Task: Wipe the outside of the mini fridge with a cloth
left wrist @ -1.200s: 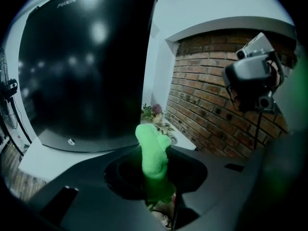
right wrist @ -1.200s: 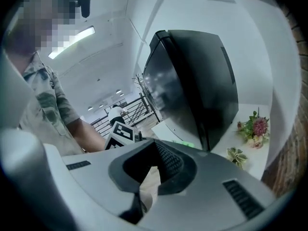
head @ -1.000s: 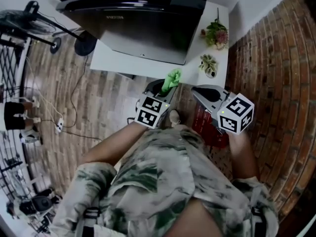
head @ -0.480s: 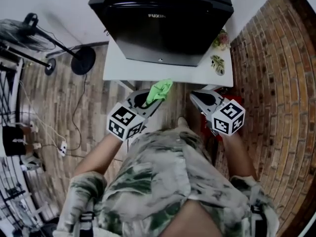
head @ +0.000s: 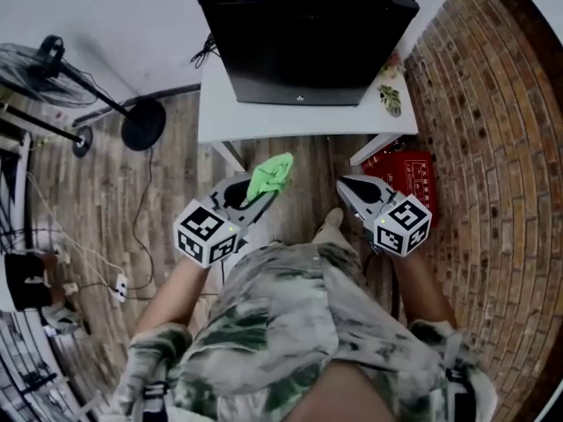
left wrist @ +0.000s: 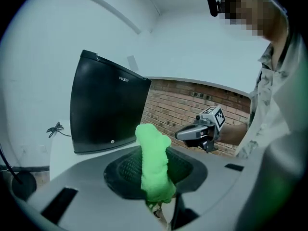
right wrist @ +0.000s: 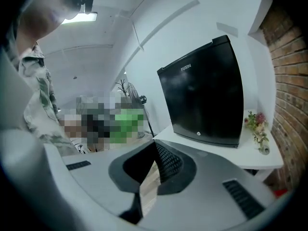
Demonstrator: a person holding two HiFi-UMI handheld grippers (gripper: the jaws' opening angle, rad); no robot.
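The mini fridge [head: 308,33] stood on a white table [head: 211,104] against the pale wall, its black door facing me and shut. From the left gripper view I could read its glossy front [left wrist: 106,112] well ahead of the jaws, and the right gripper view showed the same door [right wrist: 204,93] from the other side.

The green cloth [head: 270,176] was not on the fridge. I had it pinched in the left gripper [head: 262,187], in front of the table's near edge and clear of it. In the left gripper view the cloth [left wrist: 154,165] stuck up in a rolled bunch from between the jaws, which were clamped on its lower end.

The right gripper [head: 345,185] hung level beside the left one and well apart from it. Its jaws were closed with nothing between them [right wrist: 154,146]; only a thin wedge of floor showed behind their tips.

On the table's right end, just beside the fridge, sat a small flower arrangement [head: 390,99]. Below it a red box [head: 409,170] lay on the floor by the brick wall [head: 493,104]. A fan stand [head: 141,130] stood on the wooden floor [head: 114,200] to the table's left.
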